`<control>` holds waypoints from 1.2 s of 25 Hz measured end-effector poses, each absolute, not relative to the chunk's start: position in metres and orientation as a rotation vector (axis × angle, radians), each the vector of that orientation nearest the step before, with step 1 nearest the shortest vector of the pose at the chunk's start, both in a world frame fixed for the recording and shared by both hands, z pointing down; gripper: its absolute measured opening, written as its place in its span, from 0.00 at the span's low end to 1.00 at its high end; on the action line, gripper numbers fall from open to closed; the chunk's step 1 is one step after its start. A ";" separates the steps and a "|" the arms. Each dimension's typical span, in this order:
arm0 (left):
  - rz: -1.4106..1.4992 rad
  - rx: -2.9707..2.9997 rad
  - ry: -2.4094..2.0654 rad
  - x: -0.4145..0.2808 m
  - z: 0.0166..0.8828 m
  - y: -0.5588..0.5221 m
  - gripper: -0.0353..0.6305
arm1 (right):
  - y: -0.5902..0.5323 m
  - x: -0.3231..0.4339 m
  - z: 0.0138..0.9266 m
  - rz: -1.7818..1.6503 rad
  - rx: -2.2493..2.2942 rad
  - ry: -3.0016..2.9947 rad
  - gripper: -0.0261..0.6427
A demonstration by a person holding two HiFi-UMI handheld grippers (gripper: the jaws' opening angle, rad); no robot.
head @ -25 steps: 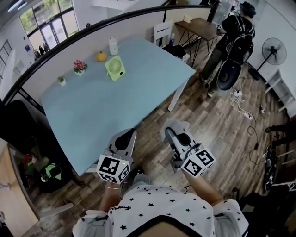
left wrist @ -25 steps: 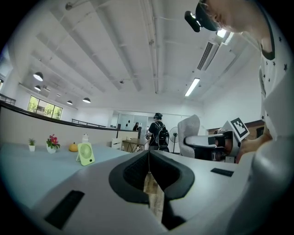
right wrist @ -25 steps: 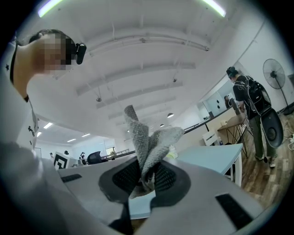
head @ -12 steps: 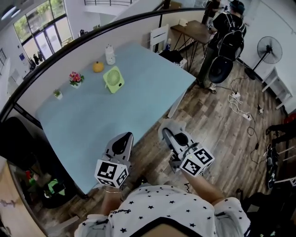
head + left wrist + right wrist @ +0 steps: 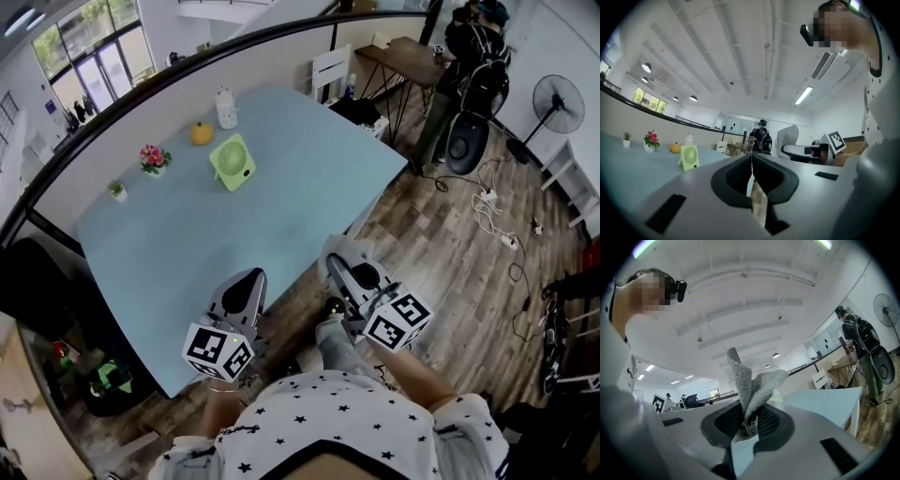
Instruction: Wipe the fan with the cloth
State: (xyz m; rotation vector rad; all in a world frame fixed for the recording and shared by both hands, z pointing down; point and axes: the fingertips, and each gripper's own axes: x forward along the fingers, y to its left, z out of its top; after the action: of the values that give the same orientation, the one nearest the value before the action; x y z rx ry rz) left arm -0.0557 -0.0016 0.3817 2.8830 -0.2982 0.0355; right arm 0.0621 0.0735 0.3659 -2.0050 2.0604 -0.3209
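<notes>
A small light green fan [image 5: 233, 161] stands upright on the far part of the pale blue table [image 5: 206, 230]; it also shows in the left gripper view as the fan [image 5: 689, 157]. Both grippers hover off the table's near edge, over the wood floor, well short of the fan. My left gripper [image 5: 250, 276] is shut with nothing between its jaws. My right gripper [image 5: 337, 260] is shut on a grey knitted cloth [image 5: 749, 383], which sticks up from its jaws.
Beside the fan are a pot of pink flowers [image 5: 154, 157], an orange pumpkin-like thing [image 5: 201, 134], a white bottle [image 5: 226, 109] and a tiny plant [image 5: 117, 190]. A person with a backpack [image 5: 473, 66] stands by a brown desk [image 5: 403, 54]. A floor fan [image 5: 558, 101] and cables [image 5: 497, 217] are at the right.
Both grippers keep about the same place at the table's near edge. The person in the background has moved a little farther away. A shoe now shows between the grippers.
</notes>
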 end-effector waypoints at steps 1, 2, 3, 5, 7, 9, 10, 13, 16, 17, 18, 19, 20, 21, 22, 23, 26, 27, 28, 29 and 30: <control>0.056 2.899 -0.339 -0.055 0.383 -0.008 0.10 | 0.065 0.065 0.366 -0.321 -1.982 2.077 0.11; 0.071 2.908 -0.381 -0.056 0.384 -0.014 0.10 | 0.057 0.067 0.367 -0.323 -1.959 2.094 0.11; 0.081 2.909 -0.421 -0.056 0.384 -0.021 0.10 | 0.048 0.069 0.368 -0.327 -1.934 2.112 0.11; 0.080 2.892 -0.477 -0.055 0.386 -0.032 0.10 | 0.034 0.074 0.372 -0.337 -1.887 2.140 0.11; 0.051 2.853 -0.492 -0.048 0.387 -0.040 0.10 | 0.021 0.083 0.375 -0.344 -1.854 2.161 0.11; 0.026 2.823 -0.504 -0.038 0.386 -0.049 0.10 | 0.009 0.096 0.379 -0.350 -1.831 2.175 0.11; 0.028 2.820 -0.518 -0.032 0.387 -0.053 0.10 | 0.004 0.104 0.381 -0.354 -1.821 2.180 0.11; 0.067 2.815 -0.571 -0.013 0.393 -0.065 0.10 | -0.010 0.127 0.388 -0.380 -1.802 2.188 0.11; 0.087 2.800 -0.596 0.009 0.396 -0.072 0.10 | -0.019 0.150 0.392 -0.406 -1.786 2.196 0.11; 0.094 2.800 -0.605 0.016 0.397 -0.074 0.10 | -0.022 0.157 0.392 -0.410 -1.780 2.201 0.11; 0.102 2.802 -0.616 0.023 0.397 -0.076 0.10 | -0.025 0.162 0.392 -0.412 -1.773 2.207 0.11; 0.109 2.804 -0.626 0.029 0.397 -0.079 0.10 | -0.028 0.167 0.393 -0.414 -1.766 2.213 0.11; 0.115 2.805 -0.636 0.035 0.397 -0.081 0.10 | -0.030 0.172 0.393 -0.417 -1.759 2.221 0.11; 0.120 2.807 -0.642 0.041 0.397 -0.083 0.10 | -0.033 0.176 0.394 -0.420 -1.754 2.228 0.11; 0.122 2.810 -0.647 0.047 0.396 -0.084 0.10 | -0.036 0.181 0.396 -0.424 -1.749 2.235 0.11; 0.123 2.815 -0.651 0.053 0.395 -0.085 0.10 | -0.038 0.186 0.397 -0.429 -1.746 2.241 0.11; 0.123 2.828 -0.661 0.071 0.392 -0.088 0.10 | -0.045 0.203 0.399 -0.439 -1.736 2.256 0.11; 0.126 2.828 -0.669 0.077 0.392 -0.089 0.10 | -0.046 0.208 0.399 -0.438 -1.731 2.260 0.11; 0.129 2.826 -0.676 0.083 0.392 -0.090 0.10 | -0.047 0.214 0.399 -0.439 -1.729 2.263 0.11; 0.131 2.824 -0.681 0.090 0.392 -0.092 0.10 | -0.047 0.219 0.399 -0.439 -1.729 2.267 0.11; 0.132 2.825 -0.683 0.097 0.392 -0.092 0.10 | -0.048 0.225 0.398 -0.438 -1.730 2.271 0.11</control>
State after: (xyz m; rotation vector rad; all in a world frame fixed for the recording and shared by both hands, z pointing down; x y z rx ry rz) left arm 0.0966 -0.0925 0.3921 2.8248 -0.6833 0.1321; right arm 0.2252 -0.0477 0.3984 -1.7299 2.2708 -0.4384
